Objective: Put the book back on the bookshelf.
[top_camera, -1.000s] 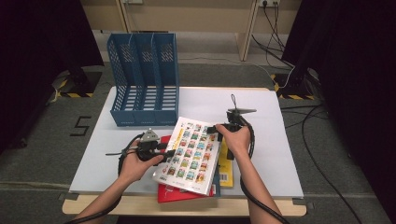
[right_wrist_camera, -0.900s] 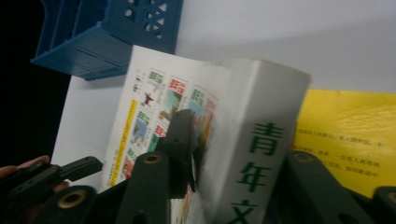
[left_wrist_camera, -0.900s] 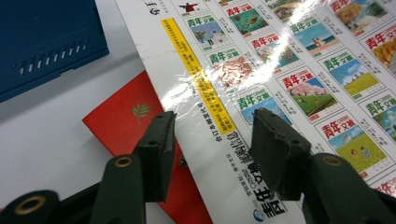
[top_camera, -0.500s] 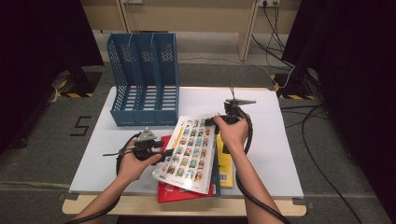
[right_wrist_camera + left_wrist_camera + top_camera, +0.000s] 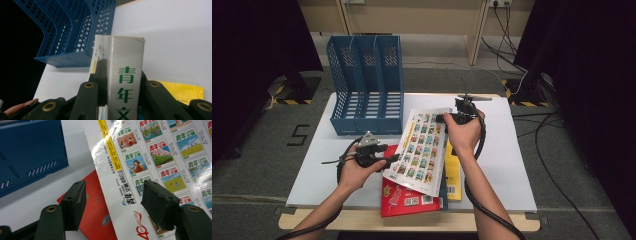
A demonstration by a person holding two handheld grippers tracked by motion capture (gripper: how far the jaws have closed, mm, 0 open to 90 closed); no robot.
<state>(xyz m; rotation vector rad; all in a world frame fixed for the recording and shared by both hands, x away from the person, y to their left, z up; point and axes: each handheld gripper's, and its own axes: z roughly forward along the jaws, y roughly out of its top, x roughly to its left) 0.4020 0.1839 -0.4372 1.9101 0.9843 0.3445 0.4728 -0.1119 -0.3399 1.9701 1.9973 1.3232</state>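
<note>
One white book point(image 5: 421, 145) in right claw point(image 5: 447, 118)

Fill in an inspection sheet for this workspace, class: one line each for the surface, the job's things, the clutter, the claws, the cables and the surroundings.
Surface: white table, wooden front edge.
Job's things: white magazine with rows of small pictures, lifted at its far end, tilted above a red book and a yellow book; blue file rack with three slots at the table's far left.
Clutter: nothing seen.
Claws: right claw shut on the magazine's spine edge; left claw open, its jaws have just been opening, the magazine's near edge lies between them without contact.
Cables: one black cable loops from each claw along the forearms; more cables lie on the floor at right.
Surroundings: grey floor, black curtains, hazard tape, a "5" floor mark.
</note>
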